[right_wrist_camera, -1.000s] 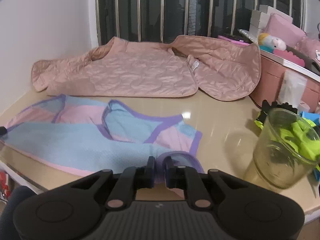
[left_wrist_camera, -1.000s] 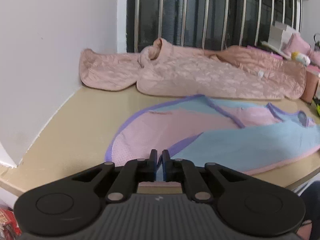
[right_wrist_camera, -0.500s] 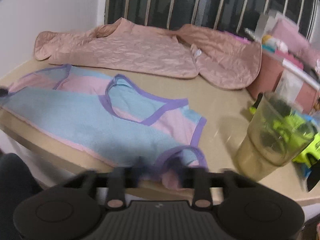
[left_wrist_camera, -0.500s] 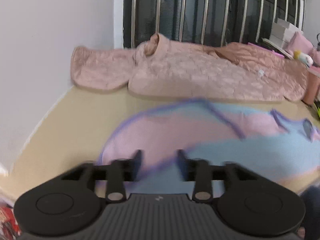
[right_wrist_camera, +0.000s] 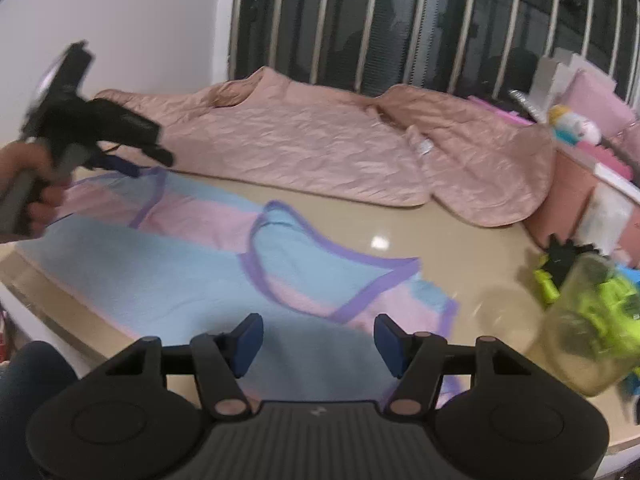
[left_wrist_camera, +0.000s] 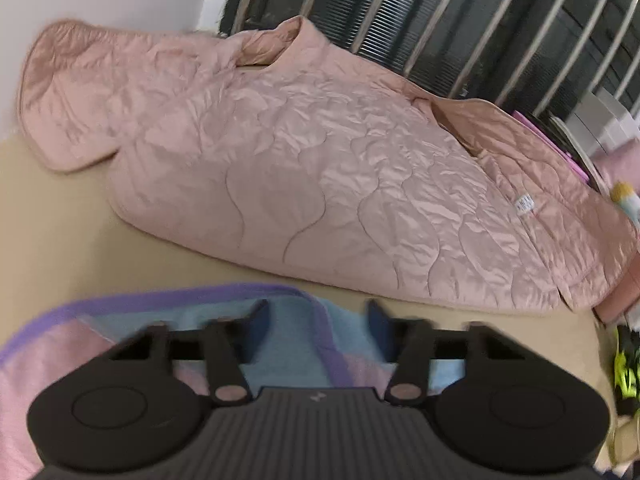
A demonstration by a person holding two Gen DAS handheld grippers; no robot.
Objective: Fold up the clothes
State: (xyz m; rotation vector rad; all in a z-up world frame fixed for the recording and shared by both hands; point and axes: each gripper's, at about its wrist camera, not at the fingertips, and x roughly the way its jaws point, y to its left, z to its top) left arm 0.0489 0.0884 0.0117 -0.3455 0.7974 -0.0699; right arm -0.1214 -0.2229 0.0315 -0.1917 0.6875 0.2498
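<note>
Both grippers spread, holding nothing: left gripper (left_wrist_camera: 316, 334) over the vest's (right_wrist_camera: 192, 280) purple far hem, right gripper (right_wrist_camera: 318, 346) above its near edge, likely lining up a fold.

This looks like a room in a home, with clothes laid out on a glossy beige tabletop (right_wrist_camera: 460, 236) set against a plain white wall (right_wrist_camera: 152, 28) on the left. At the far edge stands a dark window behind upright metal bars (right_wrist_camera: 404, 28). A quilted pink jacket (left_wrist_camera: 320, 176) lies spread along the far side, and a pastel blue and pink garment with purple trim (right_wrist_camera: 208, 264) lies nearer. On the right sits household clutter: pink storage boxes (right_wrist_camera: 568, 200), a small plush toy (right_wrist_camera: 572, 126), and a clear plastic cup (right_wrist_camera: 588, 324) with neon green items inside.
</note>
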